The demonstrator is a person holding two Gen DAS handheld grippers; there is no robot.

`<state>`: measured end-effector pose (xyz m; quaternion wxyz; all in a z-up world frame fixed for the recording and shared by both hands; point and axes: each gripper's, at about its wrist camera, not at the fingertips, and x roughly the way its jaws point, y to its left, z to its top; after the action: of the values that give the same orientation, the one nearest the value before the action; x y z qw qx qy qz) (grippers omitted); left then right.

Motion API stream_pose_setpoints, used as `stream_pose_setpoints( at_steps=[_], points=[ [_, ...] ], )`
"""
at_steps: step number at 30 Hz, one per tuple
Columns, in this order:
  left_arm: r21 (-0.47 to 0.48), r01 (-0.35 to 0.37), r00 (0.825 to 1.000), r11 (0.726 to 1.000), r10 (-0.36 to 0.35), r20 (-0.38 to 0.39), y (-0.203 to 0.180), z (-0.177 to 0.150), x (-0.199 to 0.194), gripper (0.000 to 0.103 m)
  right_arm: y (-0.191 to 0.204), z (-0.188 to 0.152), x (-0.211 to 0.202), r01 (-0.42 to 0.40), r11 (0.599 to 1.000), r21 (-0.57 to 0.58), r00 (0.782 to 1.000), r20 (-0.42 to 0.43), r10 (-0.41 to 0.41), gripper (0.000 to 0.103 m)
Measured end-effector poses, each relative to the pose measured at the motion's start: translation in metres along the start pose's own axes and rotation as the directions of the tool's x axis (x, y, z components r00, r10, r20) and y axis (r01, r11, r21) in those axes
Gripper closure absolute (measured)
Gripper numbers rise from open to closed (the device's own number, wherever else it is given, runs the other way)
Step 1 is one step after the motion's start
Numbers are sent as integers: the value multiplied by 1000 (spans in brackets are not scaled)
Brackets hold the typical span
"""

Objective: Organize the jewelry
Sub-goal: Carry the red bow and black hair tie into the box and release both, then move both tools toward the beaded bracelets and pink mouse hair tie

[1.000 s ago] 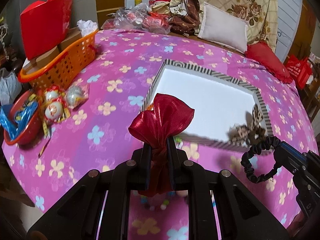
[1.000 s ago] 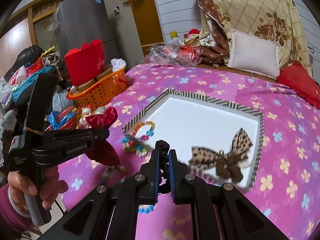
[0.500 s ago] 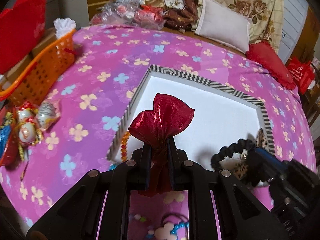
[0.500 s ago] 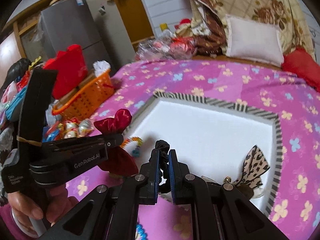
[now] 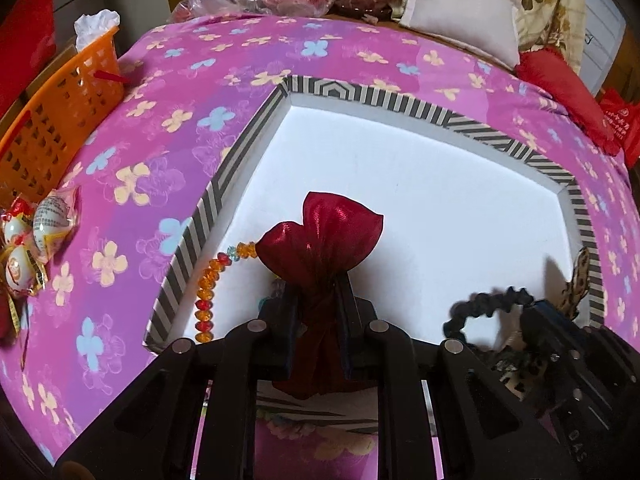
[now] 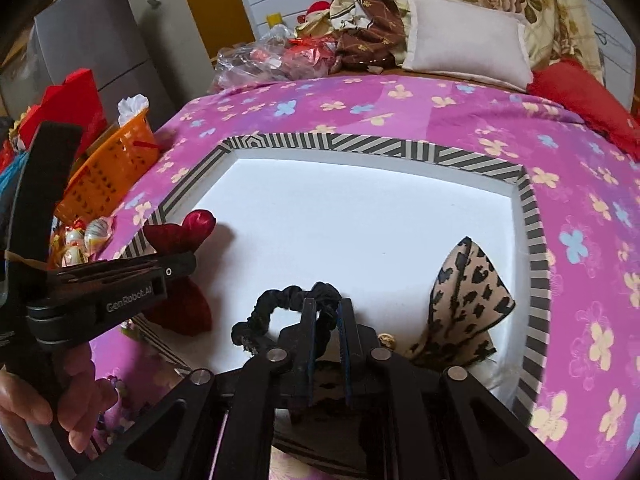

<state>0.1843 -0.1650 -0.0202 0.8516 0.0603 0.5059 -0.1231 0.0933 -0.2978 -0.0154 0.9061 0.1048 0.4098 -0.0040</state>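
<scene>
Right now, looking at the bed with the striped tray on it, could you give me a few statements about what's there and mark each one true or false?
1. The left hand-held gripper has a red satin pouch between its fingers. True.
2. The black scrunchie lies in the orange basket. False: it is at the right hand-held gripper, over the striped tray.
3. A leopard-print bow sits in the tray. True.
4. The bedspread is plain blue. False: pink with flowers.
</scene>
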Motion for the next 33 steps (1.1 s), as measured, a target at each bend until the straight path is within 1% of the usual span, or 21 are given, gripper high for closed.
stream_pose_setpoints(
  at_steps=[1, 3, 4, 6, 8, 10, 12, 15, 18, 22, 28, 33],
  points=[
    [0, -3, 1000, 1000, 3, -3, -1, -1, 1, 83, 1, 0, -1, 5, 1000, 1, 1000, 3, -5, 57],
    [-1, -1, 1000, 1000, 1, -9, -2, -2, 1, 74, 0, -3, -6, 7, 1000, 6, 1000, 22, -7, 41],
    [1, 1, 1000, 1000, -1, -9, -2, -4, 0, 71, 1, -5, -11, 8, 1000, 4, 999, 36, -8, 41],
    [5, 0, 1000, 1000, 0, 0, -3, -5, -4, 61, 2, -7, -16, 24, 1000, -12, 999, 36, -23, 41],
    [7, 0, 1000, 1000, 0, 15, -2, -7, -12, 59, 4, -9, -22, 34, 999, -20, 999, 41, -33, 41],
    [7, 7, 999, 1000, -7, 35, 0, -10, -23, 58, 5, -13, -34, 27, 1000, -16, 998, 57, -26, 41],
    [5, 5, 998, 1000, -6, 62, 4, -13, -36, 52, 6, -17, -45, 30, 999, -16, 997, 70, -29, 41],
    [-8, -12, 995, 1000, 12, 101, 13, -23, -56, 49, 12, -27, -63, 35, 999, -28, 995, 90, -33, 40],
    [-26, -29, 992, 999, 32, 121, 22, -37, -72, 47, 23, -38, -75, 33, 998, -46, 995, 91, -29, 40],
    [-19, -50, 989, 999, 52, 140, 29, -59, -90, 47, 39, -55, -90, 27, 997, -71, 995, 94, -20, 39],
    [2, -89, 979, 996, 87, 183, 35, -97, -112, 47, 54, -75, -101, -1, 998, -63, 996, 93, 7, 39],
    [-15, -81, 979, 997, 82, 185, 42, -120, -124, 47, 69, -87, -110, 1, 997, -83, 995, 98, 7, 39]
  ],
)
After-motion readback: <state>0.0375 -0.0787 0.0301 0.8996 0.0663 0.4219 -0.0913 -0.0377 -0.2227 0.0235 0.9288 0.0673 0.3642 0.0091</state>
